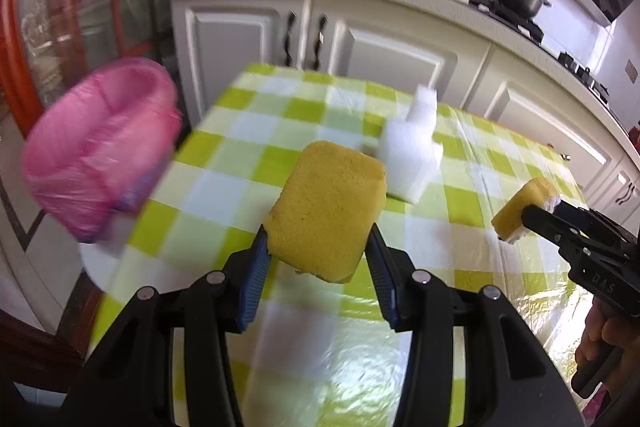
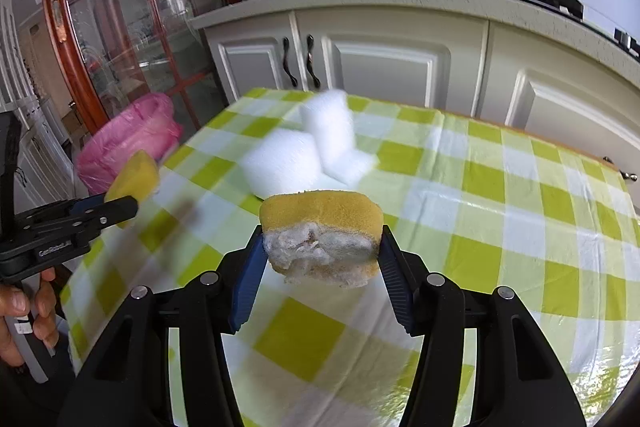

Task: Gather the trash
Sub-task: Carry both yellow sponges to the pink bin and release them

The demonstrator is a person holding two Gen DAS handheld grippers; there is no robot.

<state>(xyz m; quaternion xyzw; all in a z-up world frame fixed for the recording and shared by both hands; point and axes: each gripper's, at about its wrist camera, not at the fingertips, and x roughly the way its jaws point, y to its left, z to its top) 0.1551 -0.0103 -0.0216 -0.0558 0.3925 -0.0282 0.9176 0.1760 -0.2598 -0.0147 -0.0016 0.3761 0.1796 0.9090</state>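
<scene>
Left claw: left gripper (image 1: 318,253) was clamped on a yellow sponge (image 1: 326,211), lifted clear of the table (image 1: 224,211).
Right claw: right gripper (image 2: 322,255) was clamped on a second sponge (image 2: 320,231) — yellow on top, ragged grey-white beneath — also in the air.
Bin: pink-lined bin (image 1: 100,147) stood off the table's left edge, lower than the top.
Left behind: white foam blocks (image 1: 414,151) lay mid-table, far side.
Step, as judged: carrying both sponges to the bin.
Doing it well: keep both grips firm, bring each sponge over the bin's mouth before letting go — left one first, being nearer.
</scene>
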